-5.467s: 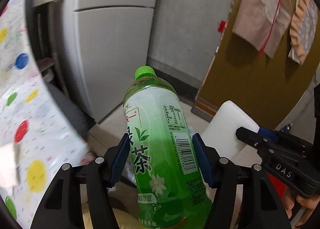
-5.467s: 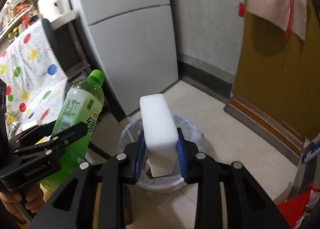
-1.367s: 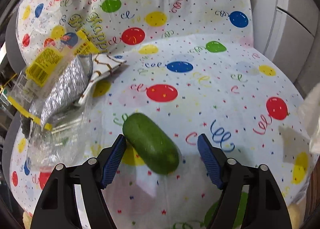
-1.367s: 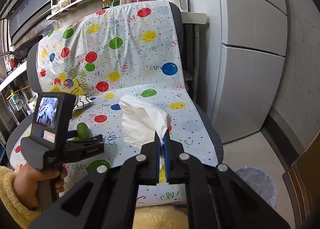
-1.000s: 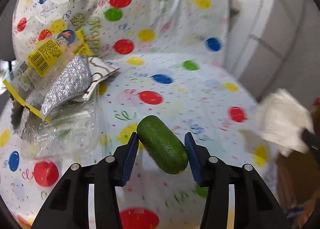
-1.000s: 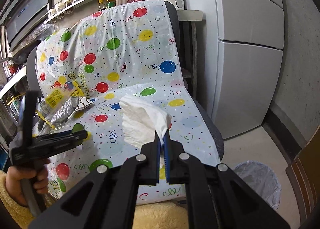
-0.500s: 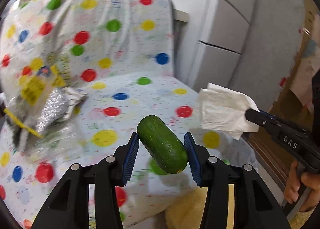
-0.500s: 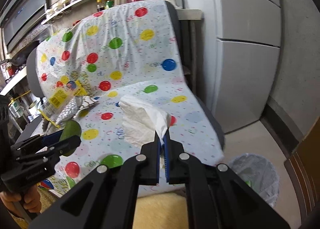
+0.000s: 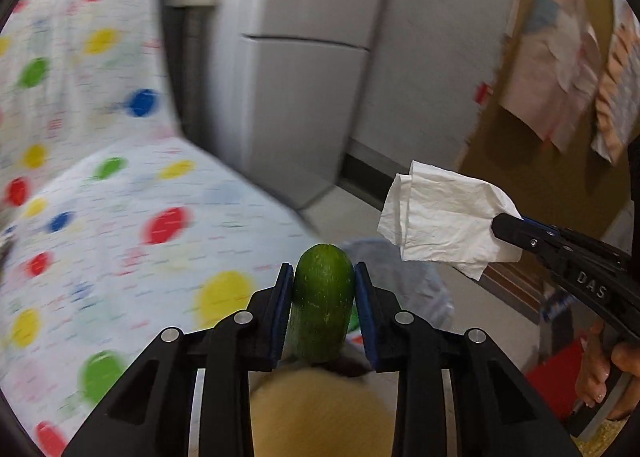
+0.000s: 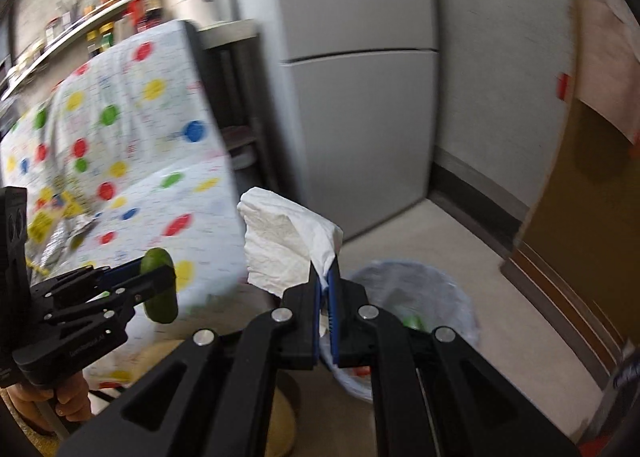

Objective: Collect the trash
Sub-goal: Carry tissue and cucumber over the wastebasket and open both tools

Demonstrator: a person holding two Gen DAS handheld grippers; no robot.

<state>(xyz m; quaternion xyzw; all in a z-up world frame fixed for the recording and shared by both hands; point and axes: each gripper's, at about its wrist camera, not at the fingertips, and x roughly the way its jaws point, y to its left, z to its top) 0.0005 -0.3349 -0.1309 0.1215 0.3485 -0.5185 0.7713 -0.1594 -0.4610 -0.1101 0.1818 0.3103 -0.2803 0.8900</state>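
Trash bin (image 10: pixel 460 293), clear-lined, stands on the floor beside the balloon-print chair (image 10: pixel 132 161). Right claw (image 10: pixel 325 299) is pinched on a white tissue (image 10: pixel 288 241), above and just left of the bin. Left claw (image 9: pixel 322 309) clamps a green cucumber (image 9: pixel 322 305) upright, near the bin, over the chair's front edge.

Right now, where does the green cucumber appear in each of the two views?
Left wrist: cucumber at bottom centre, upright between the left gripper pads.
Right wrist: cucumber at lower left, in that same gripper.
Shared landmark: the white tissue.
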